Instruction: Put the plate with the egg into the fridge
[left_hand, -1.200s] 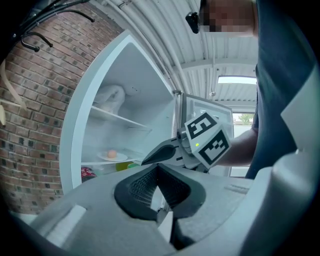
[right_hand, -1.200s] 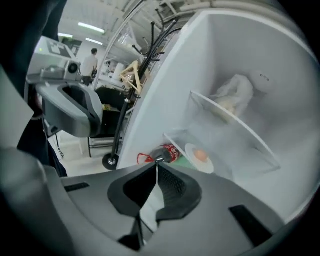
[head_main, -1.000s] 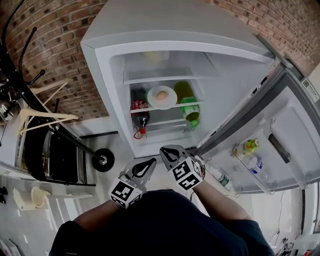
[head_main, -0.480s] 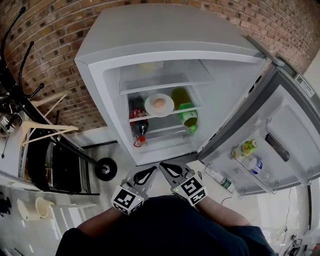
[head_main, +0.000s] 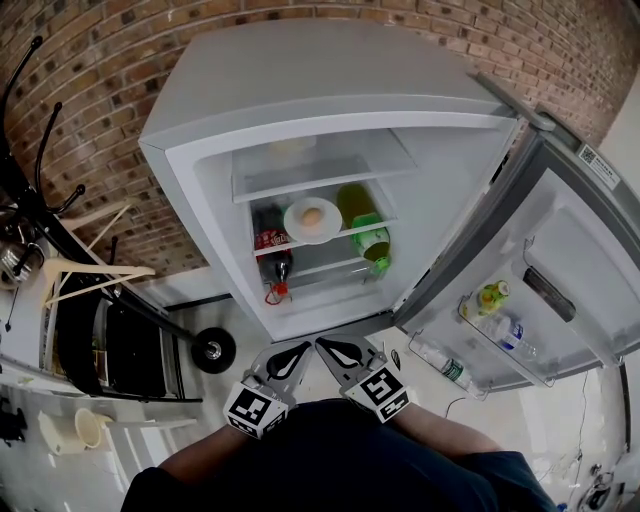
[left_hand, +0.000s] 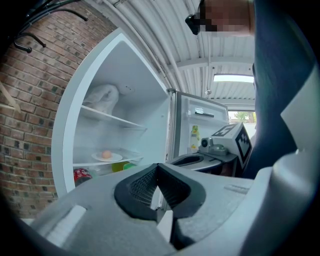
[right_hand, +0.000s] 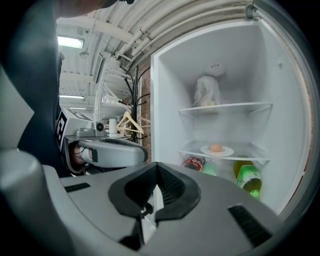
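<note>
The white plate (head_main: 312, 220) with the egg (head_main: 313, 215) rests on the middle glass shelf of the open fridge (head_main: 300, 110). The same plate (left_hand: 107, 157) (right_hand: 217, 150) shows in both gripper views, egg (right_hand: 216, 147) on top. My left gripper (head_main: 300, 347) and right gripper (head_main: 322, 344) are both shut and empty, held close to my body, well in front of and below the fridge opening. In the left gripper view the jaws (left_hand: 157, 167) meet at a point; the right gripper (right_hand: 156, 166) shows the same.
The fridge door (head_main: 560, 270) stands open to the right, with bottles (head_main: 490, 296) in its rack. A cola bottle (head_main: 268, 243) and green bottles (head_main: 372, 245) lie under the plate's shelf. A bag (right_hand: 207, 91) sits on the top shelf. A coat rack with hangers (head_main: 80, 270) stands left.
Both grippers drew back toward my body and lower in the head view. The head view shifted, so the fridge sits slightly lower and left. The plate stays on the shelf.
</note>
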